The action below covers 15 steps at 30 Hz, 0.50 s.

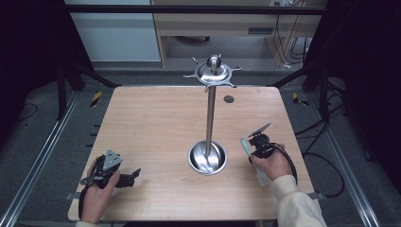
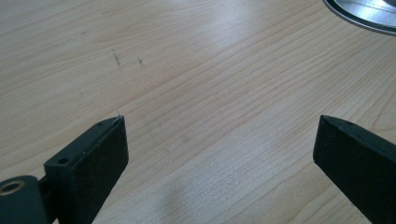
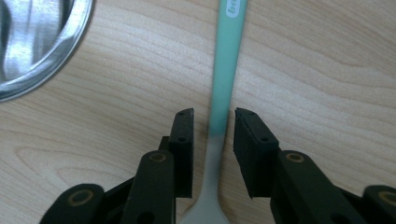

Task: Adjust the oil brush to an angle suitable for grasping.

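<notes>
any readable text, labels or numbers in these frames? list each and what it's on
White lettering on the teal-handled utensil between the right hand-held gripper's jaws: cut off at the frame's top edge, looks like "bri", not fully readable.
Pale blue panel behind the light wooden table: no text visible.
Steel stand with round base, left hand-held gripper: no markings readable.

Only the steel stand (image 1: pixel 211 113) rises mid-table (image 1: pixel 151 123); bare wood surrounds it.
</notes>
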{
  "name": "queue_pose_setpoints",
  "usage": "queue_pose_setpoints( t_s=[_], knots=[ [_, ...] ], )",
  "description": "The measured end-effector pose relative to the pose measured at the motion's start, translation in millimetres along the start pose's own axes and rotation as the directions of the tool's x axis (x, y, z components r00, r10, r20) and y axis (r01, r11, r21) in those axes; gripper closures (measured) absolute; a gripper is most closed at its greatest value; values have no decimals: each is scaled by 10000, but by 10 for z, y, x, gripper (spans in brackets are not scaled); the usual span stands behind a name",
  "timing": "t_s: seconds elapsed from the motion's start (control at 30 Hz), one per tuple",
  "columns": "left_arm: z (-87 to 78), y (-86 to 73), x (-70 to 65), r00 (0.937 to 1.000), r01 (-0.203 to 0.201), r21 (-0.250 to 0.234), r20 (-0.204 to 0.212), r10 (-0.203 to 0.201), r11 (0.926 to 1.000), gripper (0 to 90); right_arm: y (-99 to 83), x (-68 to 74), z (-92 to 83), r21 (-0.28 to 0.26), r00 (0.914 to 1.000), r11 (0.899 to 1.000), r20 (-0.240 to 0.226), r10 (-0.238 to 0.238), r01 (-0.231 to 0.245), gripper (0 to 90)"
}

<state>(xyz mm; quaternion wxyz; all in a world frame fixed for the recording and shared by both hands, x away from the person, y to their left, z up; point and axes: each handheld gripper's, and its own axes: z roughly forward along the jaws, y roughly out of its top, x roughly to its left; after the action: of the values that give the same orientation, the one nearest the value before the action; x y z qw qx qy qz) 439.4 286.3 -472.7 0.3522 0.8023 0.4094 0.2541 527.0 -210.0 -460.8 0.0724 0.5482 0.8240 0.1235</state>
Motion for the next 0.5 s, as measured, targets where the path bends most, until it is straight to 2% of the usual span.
queue_pose_setpoints(
  t_s=[0.27, 0.5],
  knots=[
    [0, 0, 0, 10000, -6, 1, 5, 6, 10000, 29, -19, -14, 54, 210, 9998, 9998, -174, 61, -57, 750],
    [0, 0, 1, 10000, -7, 0, 13, 7, 10000, 29, -1, -25, 59, 377, 9999, 9992, -94, 131, -127, 783]
  ],
)
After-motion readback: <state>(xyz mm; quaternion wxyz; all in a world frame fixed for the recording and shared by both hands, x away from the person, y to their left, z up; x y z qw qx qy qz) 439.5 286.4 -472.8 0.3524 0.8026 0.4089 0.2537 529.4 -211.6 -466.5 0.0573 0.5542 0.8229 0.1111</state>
